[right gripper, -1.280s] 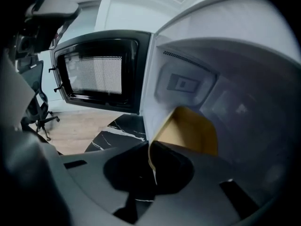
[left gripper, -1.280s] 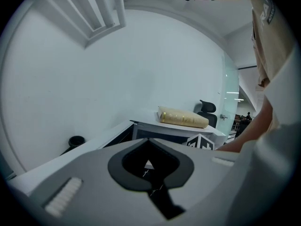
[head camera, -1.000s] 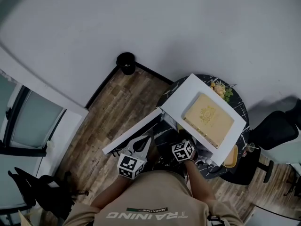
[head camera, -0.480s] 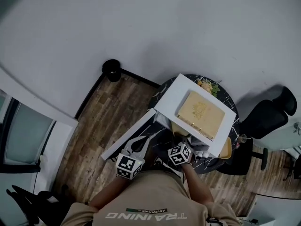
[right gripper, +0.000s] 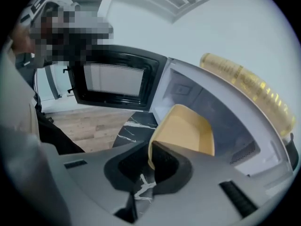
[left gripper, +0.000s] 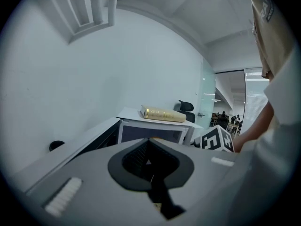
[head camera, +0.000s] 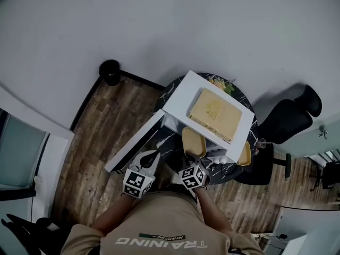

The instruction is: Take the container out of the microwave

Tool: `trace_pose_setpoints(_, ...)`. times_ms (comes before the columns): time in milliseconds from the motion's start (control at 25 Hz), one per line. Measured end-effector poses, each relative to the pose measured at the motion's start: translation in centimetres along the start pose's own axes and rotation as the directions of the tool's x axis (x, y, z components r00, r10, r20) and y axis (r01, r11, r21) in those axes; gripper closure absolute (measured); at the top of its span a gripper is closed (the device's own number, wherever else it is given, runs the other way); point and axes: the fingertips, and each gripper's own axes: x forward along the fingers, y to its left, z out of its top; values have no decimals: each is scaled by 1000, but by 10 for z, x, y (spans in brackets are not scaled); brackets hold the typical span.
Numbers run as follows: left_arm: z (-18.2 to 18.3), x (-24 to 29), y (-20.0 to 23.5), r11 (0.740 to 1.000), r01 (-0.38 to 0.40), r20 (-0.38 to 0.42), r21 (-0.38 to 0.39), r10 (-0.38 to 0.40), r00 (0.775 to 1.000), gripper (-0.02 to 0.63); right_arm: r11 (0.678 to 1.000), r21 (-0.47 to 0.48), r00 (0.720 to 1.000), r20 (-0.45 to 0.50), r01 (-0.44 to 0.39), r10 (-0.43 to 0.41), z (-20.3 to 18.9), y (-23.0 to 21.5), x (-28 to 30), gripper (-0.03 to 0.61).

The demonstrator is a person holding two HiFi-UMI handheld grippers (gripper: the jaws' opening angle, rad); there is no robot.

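The yellow container [head camera: 194, 141] hangs just in front of the white microwave [head camera: 183, 95], over the edge of the round black table [head camera: 171, 87]. My right gripper [head camera: 194, 166] is shut on its near rim. In the right gripper view the container [right gripper: 186, 128] tilts up between the jaws of the right gripper [right gripper: 151, 155], with the microwave cavity [right gripper: 221, 109] behind it. The microwave door [head camera: 135, 141] stands swung open to the left. My left gripper [head camera: 147, 161] is held beside the door with nothing in it; the left gripper [left gripper: 149, 142] shows its jaws together.
A gold book [head camera: 214, 108] lies on top of the microwave. A second yellow object [head camera: 245, 154] sits at the microwave's right side. A black office chair [head camera: 289, 116] stands right of the table, a black bin [head camera: 110, 70] by the wall at left. The floor is wood.
The container has come out of the microwave cavity toward me, held in the right gripper. The head view has shifted, so everything sits further left and higher.
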Motion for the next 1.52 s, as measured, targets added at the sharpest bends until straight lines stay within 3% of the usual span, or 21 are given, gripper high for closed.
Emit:
trace_pose_setpoints(320,-4,-13,-44,999,-19,-3,42,19,1000,612,1000,-5,997,70,-26,26,-16,21,-32,568)
trace_pose_setpoints(520,-15,-27,-96,998,-31,-27,62,33,999,612,997,-7,994,84,-72,72,-58,48,-65,568)
trace_pose_setpoints(880,-67,-70,-172,995,-85,-99,52,90,991,612,990,-25,984,113,-139,141,-115,97,-100,568)
trace_pose_setpoints(1120,-81,-114,-189,992,-113,-135,58,120,984,612,985,45,981,103,-169,164,-139,121,-119,568)
trace_pose_setpoints(1520,-79,-171,-198,995,-32,-69,91,38,997,612,994,103,997,65,-48,41,-142,135,-152,568)
